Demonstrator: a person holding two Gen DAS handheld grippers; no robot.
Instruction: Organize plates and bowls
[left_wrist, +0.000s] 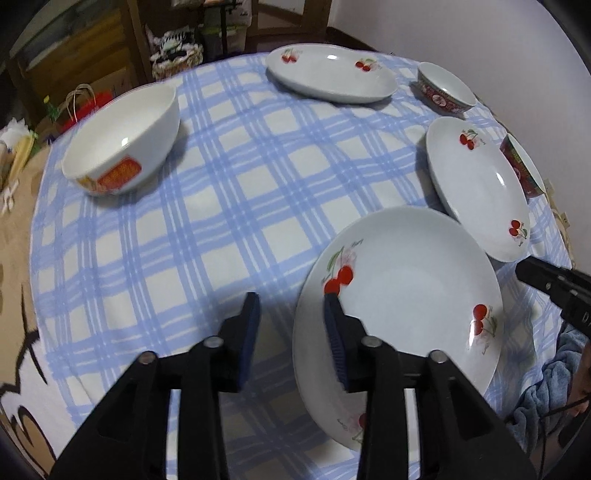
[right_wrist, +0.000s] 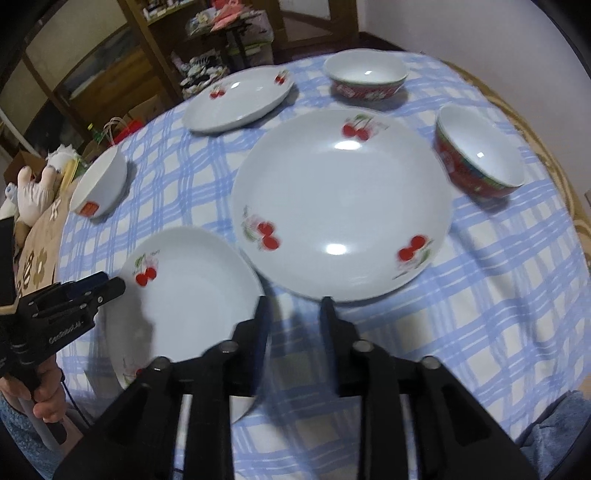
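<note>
On the checked tabletop (left_wrist: 229, 177), the near plate (left_wrist: 402, 295) lies with its left rim between the left claw's (left_wrist: 291, 321) part-open, apparently non-gripping jaws, while the right claw (right_wrist: 293, 314) stands empty, narrowly parted, beside it.

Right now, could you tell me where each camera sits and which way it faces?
Left wrist: on the left gripper, angled down at the nearest cherry plate; the right gripper's tip shows.
Right wrist: on the right gripper, angled down at the middle cherry plate; the left gripper and hand show.
Shared: checked cloth, plates, bowls.
</note>
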